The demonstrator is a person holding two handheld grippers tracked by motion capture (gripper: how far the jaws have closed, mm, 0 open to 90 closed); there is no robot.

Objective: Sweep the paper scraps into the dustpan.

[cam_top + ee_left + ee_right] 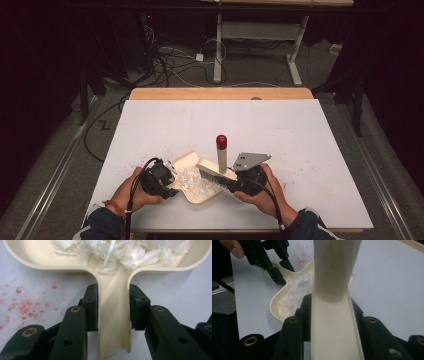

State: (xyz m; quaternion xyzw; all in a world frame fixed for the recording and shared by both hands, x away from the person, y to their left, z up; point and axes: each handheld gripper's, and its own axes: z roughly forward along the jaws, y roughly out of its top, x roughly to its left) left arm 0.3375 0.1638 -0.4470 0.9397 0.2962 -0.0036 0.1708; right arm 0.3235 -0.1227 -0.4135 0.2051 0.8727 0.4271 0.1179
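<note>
A cream dustpan [187,161] lies on the white table near the front edge, with white paper shreds [192,181] heaped in it. My left gripper [171,180] is shut on the dustpan's handle [113,315], one pad pressing on each side, and the shreds [125,250] lie just beyond. My right gripper [229,183] is shut on the flat cream back [334,325] of a brush [215,170]. The brush's bristles rest at the pan's right rim, and its handle [221,157] stands upright with a red tip [221,141]. The right gripper view shows the dustpan [277,307] and the left gripper [274,272].
Red specks [142,162] are scattered on the white sheet [300,135] left of the pan and to the right. A wooden strip [220,93] runs along the table's far edge. Beyond it, cables [170,60] and a desk's legs [218,50] stand on the floor.
</note>
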